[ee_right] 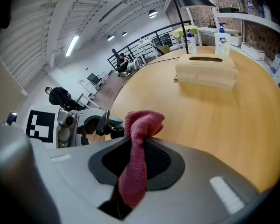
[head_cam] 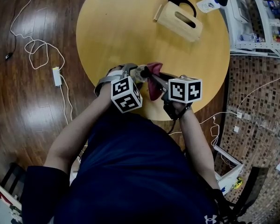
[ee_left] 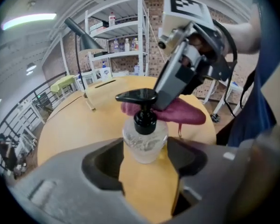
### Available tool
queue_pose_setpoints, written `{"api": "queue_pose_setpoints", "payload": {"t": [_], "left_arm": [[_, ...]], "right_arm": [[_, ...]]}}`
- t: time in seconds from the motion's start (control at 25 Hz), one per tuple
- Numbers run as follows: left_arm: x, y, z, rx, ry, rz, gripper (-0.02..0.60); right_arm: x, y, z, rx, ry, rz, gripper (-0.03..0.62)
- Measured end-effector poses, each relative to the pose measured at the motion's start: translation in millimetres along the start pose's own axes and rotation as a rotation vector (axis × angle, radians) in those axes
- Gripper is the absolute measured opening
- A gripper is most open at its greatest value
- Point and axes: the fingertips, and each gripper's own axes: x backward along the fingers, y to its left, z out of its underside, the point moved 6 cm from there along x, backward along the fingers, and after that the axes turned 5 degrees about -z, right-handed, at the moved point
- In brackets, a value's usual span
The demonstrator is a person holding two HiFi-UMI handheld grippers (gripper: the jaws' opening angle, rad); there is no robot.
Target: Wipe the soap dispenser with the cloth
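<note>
At the table (head_cam: pixel 130 31) edge, left gripper (ee_left: pixel 144 149) and right gripper (ee_right: pixel 137 154) slant downward, converging.

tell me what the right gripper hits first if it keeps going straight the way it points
Likely the table top just beyond its cloth; the soap dispenser sits slightly left of that line, though depth is unclear.
</note>
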Motion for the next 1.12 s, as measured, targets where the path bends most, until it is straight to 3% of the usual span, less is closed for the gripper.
{"api": "queue_pose_setpoints", "payload": {"t": [0.28, 0.36, 0.52, 0.68, 0.84, 1.04, 1.12], "left_arm": [[-3.0, 13.1, 0.9, -0.123, 0.011, 0.092, 0.287], [-1.1, 20.5, 3.8, -0.122, 0.031, 0.103, 0.287], [9.1, 21.3, 8.6, -0.085, 0.068, 0.045, 0.296], [16.0, 9.1, -2.6, -0.063, 0.028, 0.046, 0.295], [8.6, 6.9, -6.7, -0.112, 0.016, 0.021, 0.291], [7.4, 13.6, -5.9, -0.175, 0.017, 0.081, 0.288], [7.0, 19.0, -3.4, -0.154, 0.041, 0.094, 0.293]], "right_arm": [[-11.8, -4.8, -27.7, -0.002, -0.031, -0.02, 0.081], [-10.0, -1.2, -19.9, -0.022, -0.04, -0.036, 0.08], [-3.3, 5.5, 4.4, -0.056, -0.043, -0.048, 0.08], [-4.2, 9.5, 11.0, -0.059, -0.02, -0.051, 0.08], [-8.1, 2.3, -8.6, -0.028, -0.023, -0.051, 0.081], [-13.2, -1.7, -22.9, -0.042, -0.038, -0.069, 0.081], [-12.9, 2.3, -14.4, -0.044, -0.036, -0.072, 0.08]]}}
